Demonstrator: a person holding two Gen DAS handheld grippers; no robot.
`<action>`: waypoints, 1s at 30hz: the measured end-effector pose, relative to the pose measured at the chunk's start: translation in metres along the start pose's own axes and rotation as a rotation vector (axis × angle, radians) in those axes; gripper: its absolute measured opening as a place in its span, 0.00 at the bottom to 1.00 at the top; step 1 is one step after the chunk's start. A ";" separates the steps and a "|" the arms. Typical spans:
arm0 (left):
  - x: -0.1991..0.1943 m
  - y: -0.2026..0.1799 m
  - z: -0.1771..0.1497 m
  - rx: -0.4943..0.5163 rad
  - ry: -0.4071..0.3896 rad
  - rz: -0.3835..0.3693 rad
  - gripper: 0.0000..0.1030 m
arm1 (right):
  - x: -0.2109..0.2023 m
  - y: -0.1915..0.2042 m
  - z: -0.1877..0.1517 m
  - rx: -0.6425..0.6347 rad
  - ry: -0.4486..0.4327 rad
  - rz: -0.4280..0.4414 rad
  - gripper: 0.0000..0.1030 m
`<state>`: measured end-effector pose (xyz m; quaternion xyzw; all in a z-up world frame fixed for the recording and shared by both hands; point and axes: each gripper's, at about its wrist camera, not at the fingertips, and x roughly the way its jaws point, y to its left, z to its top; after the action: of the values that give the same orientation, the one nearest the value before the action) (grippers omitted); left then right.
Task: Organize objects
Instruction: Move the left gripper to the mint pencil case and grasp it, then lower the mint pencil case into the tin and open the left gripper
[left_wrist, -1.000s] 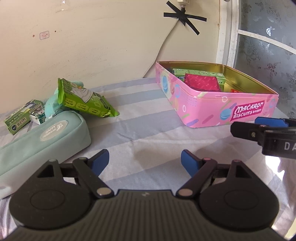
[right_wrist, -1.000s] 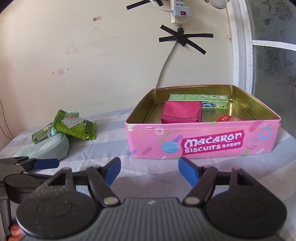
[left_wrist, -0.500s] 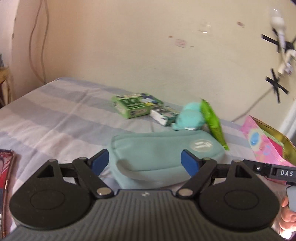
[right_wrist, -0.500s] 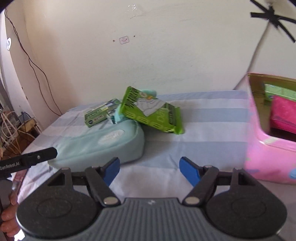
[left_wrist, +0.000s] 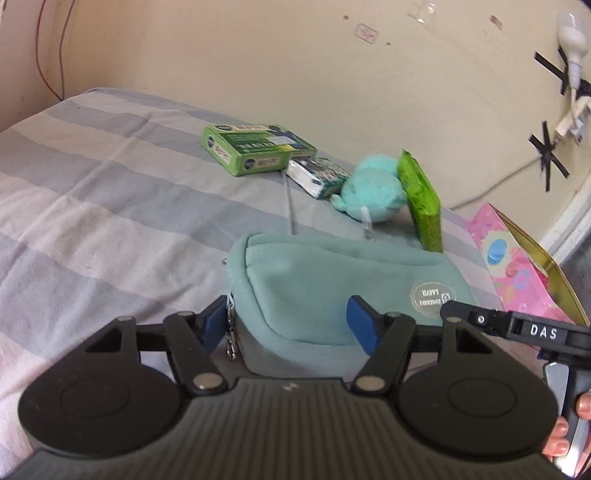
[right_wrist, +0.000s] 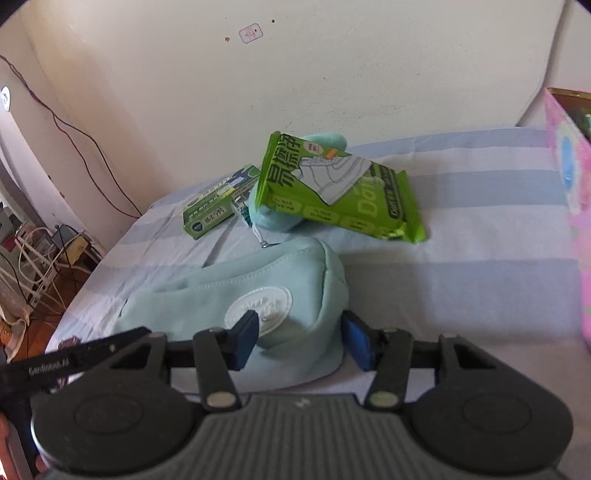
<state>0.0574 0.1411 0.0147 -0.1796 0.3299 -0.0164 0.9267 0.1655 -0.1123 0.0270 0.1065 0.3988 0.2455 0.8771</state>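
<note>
A teal zip pouch (left_wrist: 332, 280) lies on the striped bed. My left gripper (left_wrist: 288, 328) is open with its jaws around the pouch's near left end, by the zipper pull. My right gripper (right_wrist: 301, 341) is open with its jaws around the pouch's (right_wrist: 240, 295) right end, over the white badge. Behind the pouch lie a green wipes pack (right_wrist: 340, 188), a teal plush toy (left_wrist: 373, 192), a green box (left_wrist: 255, 147) and a small white-green packet (left_wrist: 317, 175). The pink macaron biscuit tin (left_wrist: 517, 258) stands at the right.
The wall runs close behind the objects. The bed (left_wrist: 92, 192) stretches to the left in the left wrist view. Cables and clutter (right_wrist: 33, 258) lie on the floor past the bed's left edge. A cable (left_wrist: 498, 181) hangs on the wall near the tin.
Both grippers swung left from the tin and moved in on the pouch. Their jaws now straddle its two ends, a little narrower than before.
</note>
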 end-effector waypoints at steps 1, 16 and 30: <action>-0.002 -0.007 -0.005 0.020 0.007 -0.022 0.68 | -0.013 -0.005 -0.010 0.005 -0.007 -0.002 0.48; 0.003 -0.176 -0.031 0.385 -0.040 -0.314 0.67 | -0.193 -0.087 -0.101 0.150 -0.300 -0.249 0.45; 0.101 -0.316 0.015 0.514 -0.037 -0.324 0.68 | -0.227 -0.202 -0.010 0.136 -0.457 -0.444 0.46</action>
<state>0.1734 -0.1642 0.0733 0.0102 0.2651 -0.2435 0.9329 0.0997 -0.4024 0.0900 0.1276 0.2203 -0.0092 0.9670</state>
